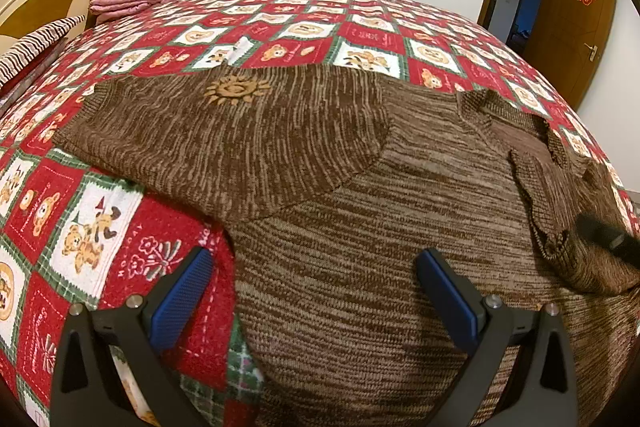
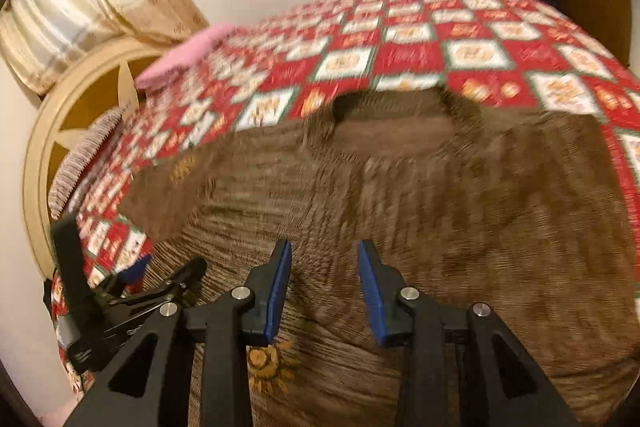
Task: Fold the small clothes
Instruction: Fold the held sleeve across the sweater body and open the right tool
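Left wrist view, from its left edge: the patchwork bedspread (image 1: 100, 227) filled the lower left, and the left gripper (image 1: 314, 291) hung over the boundary where it met the brown knit sweater (image 1: 360, 227). Its jaws stood wide apart with nothing between the blue pads; one finger lay over bedspread, the other over knit. The sweater spread across the middle of the frame, long axis running left to right, one sleeve (image 1: 224, 143) folded across the body with a sun motif on it, the collar (image 1: 520, 135) at the right. At the far right edge a dark blurred bar (probably the other tool) crossed the shoulder, but I could not say whether it touched.

In the right wrist view the right gripper (image 2: 324, 291) hovered over the sweater's body, jaws partly open and empty, the collar lying ahead of the fingers toward the upper middle. That frame was smeared by motion, so fabric edges were hard to trace. I judged the right hand nearer the unfolded side, and the sweater's lower hem was cut off in both views.
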### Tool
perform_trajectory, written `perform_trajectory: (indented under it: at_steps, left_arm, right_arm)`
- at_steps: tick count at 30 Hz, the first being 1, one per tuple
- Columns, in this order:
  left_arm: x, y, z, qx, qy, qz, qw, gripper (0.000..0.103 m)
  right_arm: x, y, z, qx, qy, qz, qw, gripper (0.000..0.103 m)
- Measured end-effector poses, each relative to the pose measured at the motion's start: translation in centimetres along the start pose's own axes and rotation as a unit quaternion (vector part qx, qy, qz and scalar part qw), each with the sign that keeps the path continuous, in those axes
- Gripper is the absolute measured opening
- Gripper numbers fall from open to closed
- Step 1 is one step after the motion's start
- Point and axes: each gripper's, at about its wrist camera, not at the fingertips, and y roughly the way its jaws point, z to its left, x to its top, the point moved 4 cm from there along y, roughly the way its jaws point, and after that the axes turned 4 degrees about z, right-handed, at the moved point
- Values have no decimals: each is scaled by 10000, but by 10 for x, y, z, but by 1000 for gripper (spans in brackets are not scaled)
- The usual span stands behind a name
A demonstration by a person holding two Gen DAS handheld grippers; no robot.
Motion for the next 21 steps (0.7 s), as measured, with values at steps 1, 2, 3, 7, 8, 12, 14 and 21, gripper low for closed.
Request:
perform_trajectory:
  at_steps: [1, 2, 3, 7, 8, 12, 14, 21]
  left_arm:
    - [0, 0, 0, -2, -1, -1, 10000, 103]
    - [0, 0, 0, 3, 2, 3, 10000, 103]
    - [0, 0, 0, 1, 2, 0, 10000, 103]
    - [0, 0, 0, -8, -10, -4, 10000, 103]
    - [0, 0, 0, -6, -9, -4, 10000, 103]
    - [0, 0, 0, -6, -10, -6, 10000, 103]
    - [0, 0, 0, -5, -8, -5, 10000, 103]
    - [0, 0, -1, 8, 0, 0, 10000, 103]
  right_arm:
    - [0, 0, 0, 0, 0, 0, 10000, 36]
    - [-6, 8, 2, 119, 100, 119, 9998, 36]
    - [-17, 11, 15, -19, -68, -81, 9999, 38]
    - [-16, 1, 23, 155, -382, -143, 9990, 38]
    - [-11, -8, 17, 423, -239, -230, 9986, 38]
    - [18, -54, -43, -107, 434, -999, 9940, 38]
    - [31, -61, -83, -494, 738, -1057, 9904, 38]
    - [45, -45, -176, -1756, 931, -1024, 9747, 9]
